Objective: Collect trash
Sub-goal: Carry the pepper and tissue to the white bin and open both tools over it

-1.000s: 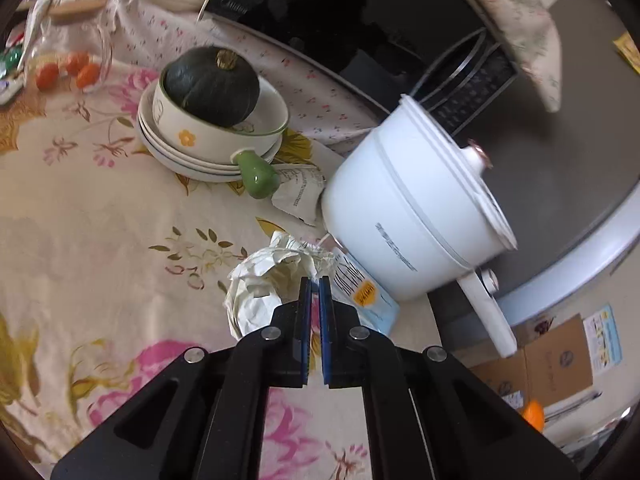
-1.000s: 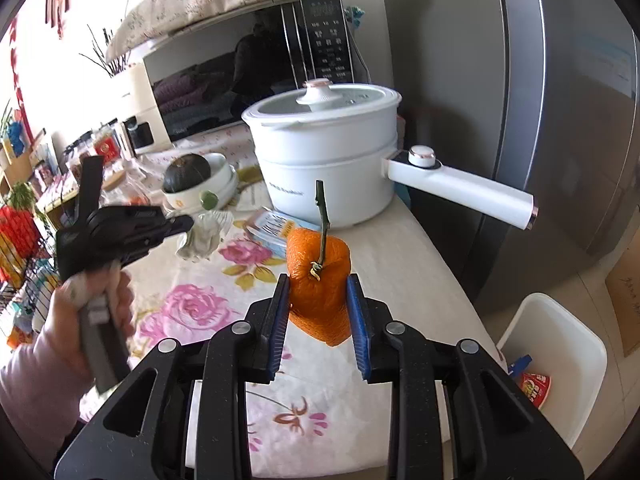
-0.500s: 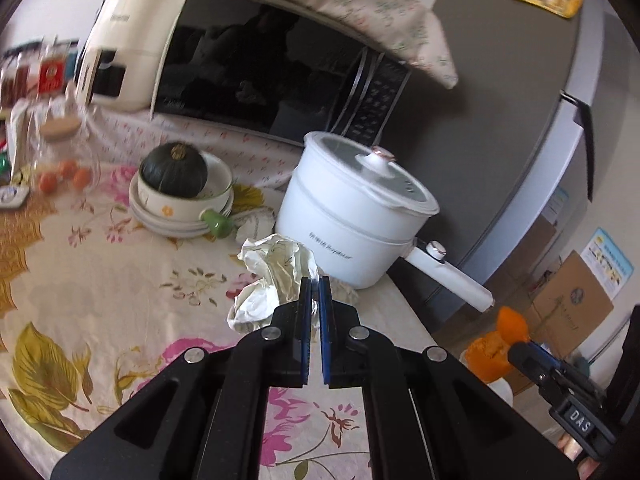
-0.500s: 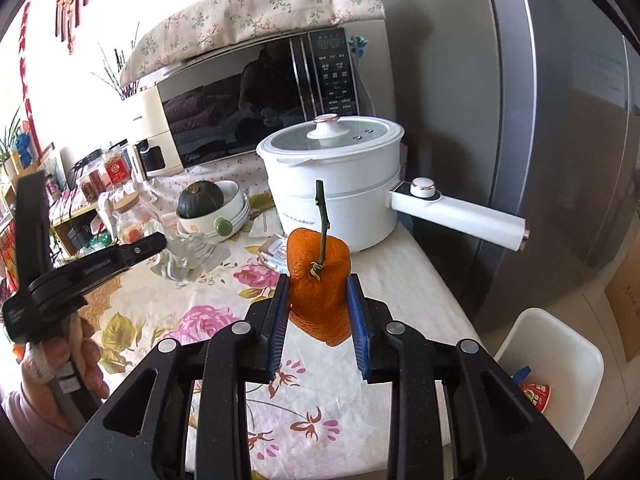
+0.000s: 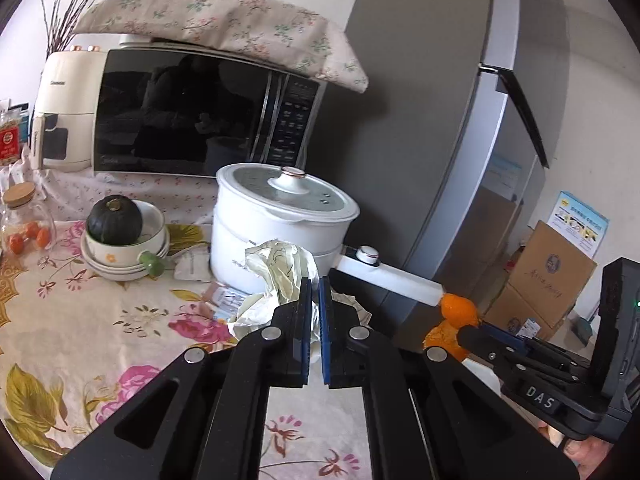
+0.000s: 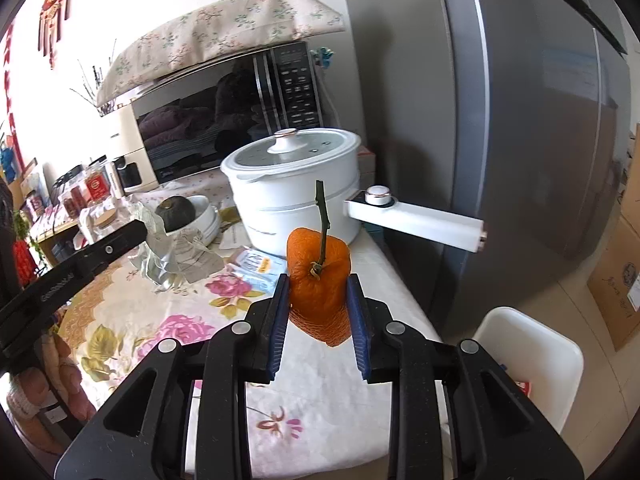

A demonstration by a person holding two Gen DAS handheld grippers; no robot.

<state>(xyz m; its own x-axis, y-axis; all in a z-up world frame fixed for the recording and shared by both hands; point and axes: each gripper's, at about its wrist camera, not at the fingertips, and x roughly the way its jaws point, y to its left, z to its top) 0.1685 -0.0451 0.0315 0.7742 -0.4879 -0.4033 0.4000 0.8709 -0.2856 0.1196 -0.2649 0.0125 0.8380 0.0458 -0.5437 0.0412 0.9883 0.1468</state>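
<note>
Gripping a crumpled paper wad [image 5: 276,280], the left tongs [image 5: 315,292] are pressed together on it, lifted clear above the bench [image 5: 80,320] with its floral cloth. Right tongs [image 6: 318,296] are clamped on an orange peel [image 6: 318,280], stem pointing up, held over the bench edge. White bin [image 6: 532,356] sits on the floor below right, beside the fridge [image 6: 520,120]. Flat wrapper [image 6: 256,266] lies on the cloth just in front of the white pot [image 6: 296,200]. Farther left, a dark squash [image 5: 114,220] rests in stacked bowls [image 5: 124,256]. Microwave [image 5: 192,116] at back under a flowered cover.
</note>
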